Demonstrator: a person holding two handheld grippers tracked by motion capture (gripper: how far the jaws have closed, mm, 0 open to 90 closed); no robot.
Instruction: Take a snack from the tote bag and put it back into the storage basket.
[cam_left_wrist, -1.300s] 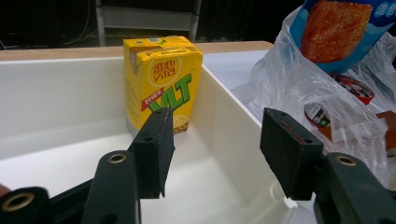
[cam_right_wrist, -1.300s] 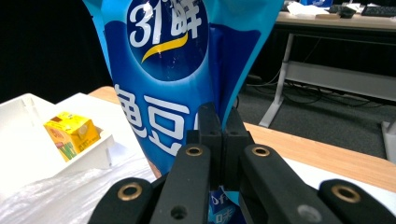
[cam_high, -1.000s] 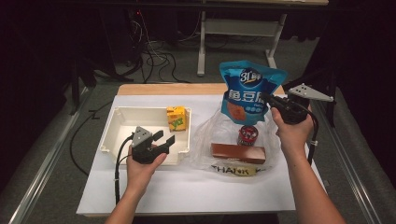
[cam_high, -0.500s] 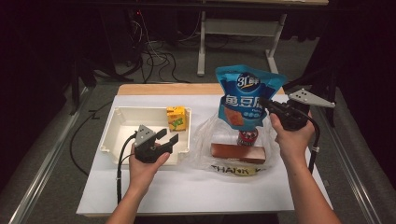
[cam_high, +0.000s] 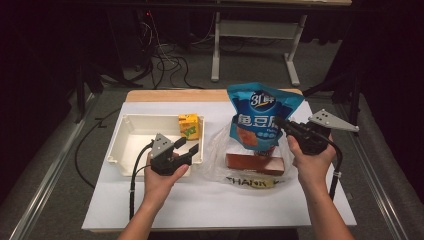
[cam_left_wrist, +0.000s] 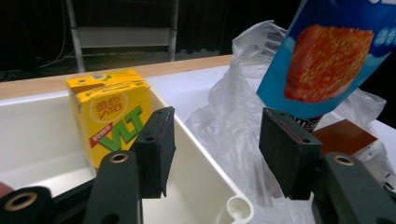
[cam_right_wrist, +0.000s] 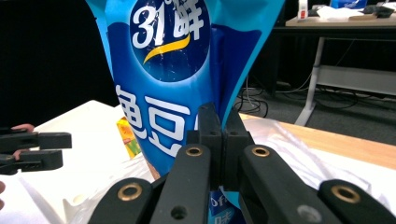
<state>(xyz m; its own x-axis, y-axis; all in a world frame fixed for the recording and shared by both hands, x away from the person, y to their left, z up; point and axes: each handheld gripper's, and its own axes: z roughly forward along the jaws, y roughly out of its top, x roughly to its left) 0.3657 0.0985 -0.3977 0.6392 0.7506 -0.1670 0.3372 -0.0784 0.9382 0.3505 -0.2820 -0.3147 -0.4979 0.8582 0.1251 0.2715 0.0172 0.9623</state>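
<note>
White rectangular plastic tray (cam_high: 122, 142) at table left; yellow drink carton (cam_high: 189, 126) upright in its far right corner. Left gripper (cam_high: 186, 151) over tray's near right rim, jaws apart, empty. Clear crinkled plastic bag (cam_high: 220, 150) beside tray, brown flat box (cam_high: 256, 164) on it. Right gripper (cam_high: 280, 123) clamped on blue snack pouch (cam_high: 260, 117), held upright above the bag.

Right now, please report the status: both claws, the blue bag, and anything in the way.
Right claw shut on blue foil snack bag, lifted above clear plastic bag. Left claw open, empty, over white plastic tray. Yellow drink carton stands in tray corner.
</note>
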